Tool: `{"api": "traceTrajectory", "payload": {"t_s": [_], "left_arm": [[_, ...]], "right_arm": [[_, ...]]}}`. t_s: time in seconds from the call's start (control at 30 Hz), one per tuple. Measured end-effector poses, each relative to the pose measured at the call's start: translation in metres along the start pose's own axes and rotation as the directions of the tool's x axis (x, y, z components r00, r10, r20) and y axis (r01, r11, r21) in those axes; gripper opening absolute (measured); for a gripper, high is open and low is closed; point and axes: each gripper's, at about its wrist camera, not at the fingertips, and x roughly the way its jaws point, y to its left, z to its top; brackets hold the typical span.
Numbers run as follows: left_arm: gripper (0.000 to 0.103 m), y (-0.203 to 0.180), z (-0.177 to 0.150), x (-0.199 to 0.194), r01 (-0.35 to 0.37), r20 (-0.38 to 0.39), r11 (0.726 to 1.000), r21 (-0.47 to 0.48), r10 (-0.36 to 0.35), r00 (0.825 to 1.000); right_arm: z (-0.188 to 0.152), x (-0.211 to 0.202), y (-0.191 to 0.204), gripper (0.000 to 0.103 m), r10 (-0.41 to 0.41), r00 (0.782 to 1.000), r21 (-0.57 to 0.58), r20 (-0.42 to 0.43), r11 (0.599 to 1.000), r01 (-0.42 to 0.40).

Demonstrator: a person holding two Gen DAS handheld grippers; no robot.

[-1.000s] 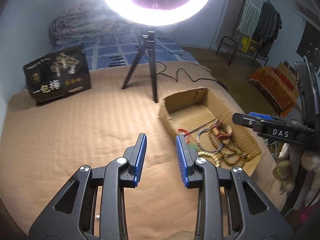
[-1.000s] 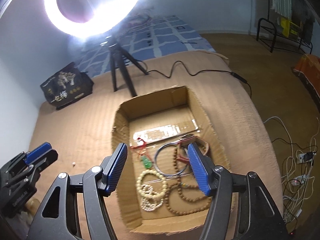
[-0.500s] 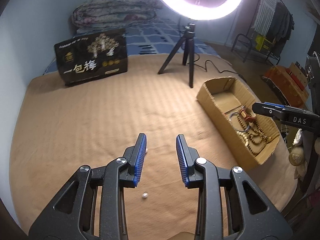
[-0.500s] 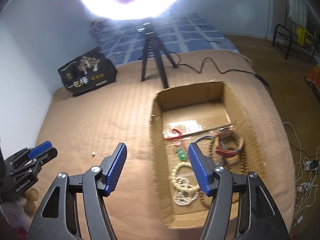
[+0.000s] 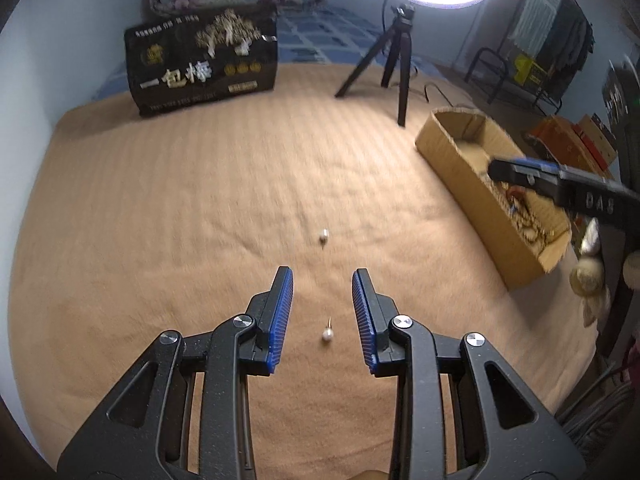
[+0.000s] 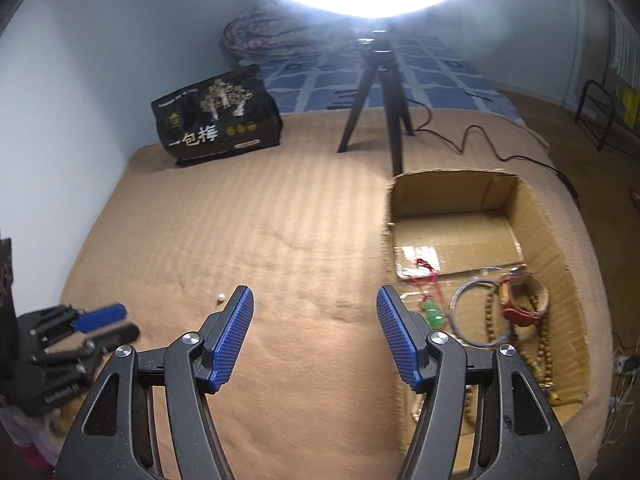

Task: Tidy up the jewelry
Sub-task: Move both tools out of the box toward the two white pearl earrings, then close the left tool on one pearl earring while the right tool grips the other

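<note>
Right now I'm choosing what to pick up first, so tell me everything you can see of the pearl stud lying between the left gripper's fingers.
The small white pearl stud earring is a round glossy bead with a thin metal post pointing away from the camera. It lies loose on the tan ribbed blanket, inside the open gap of the left gripper, touching neither finger.

Two fisheye views look forward along each gripper's fingers, angled down over a tan blanket-covered bed point(image 5: 200, 208). The left view sits low and near the blanket, facing the far wall. The right view hovers higher, beside an open brown cardboard box point(image 6: 452, 192). Both share the box point(image 5: 452, 152), a black printed bag point(image 5: 200, 68) point(image 6: 218, 124) and a black tripod point(image 5: 396, 52) point(image 6: 380, 92).
</note>
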Motion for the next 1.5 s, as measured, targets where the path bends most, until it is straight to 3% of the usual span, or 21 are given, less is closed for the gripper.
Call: {"api": "traceTrajectory", "payload": {"t_s": [0.27,0.6,0.7,1.03,1.5], "left_arm": [[0.030,0.004,-0.029,0.027,0.052,-0.074,0.998,-0.024,-0.053,0.996],[0.030,-0.005,-0.037,0.041,0.057,-0.097,0.998,0.023,-0.054,0.994],[0.025,-0.006,-0.038,0.047,0.045,-0.110,0.998,0.040,-0.040,0.993],[0.022,-0.004,-0.038,0.067,0.040,-0.145,0.999,0.031,-0.035,0.989],[0.008,0.005,-0.031,0.073,0.047,-0.149,0.999,0.017,-0.044,0.988]], "right_arm": [[-0.002,0.035,0.015,0.063,0.061,0.992,0.016,-0.107,0.998,-0.059],[-0.001,0.073,0.034,0.062,0.150,0.975,0.071,-0.162,0.988,-0.140],[-0.002,0.083,0.041,0.053,0.154,0.971,0.060,-0.182,0.988,-0.145],[-0.004,0.115,0.057,0.034,0.177,0.957,0.053,-0.230,0.984,-0.169],[-0.005,0.147,0.077,0.019,0.128,0.954,0.002,-0.271,0.991,-0.132]]}}
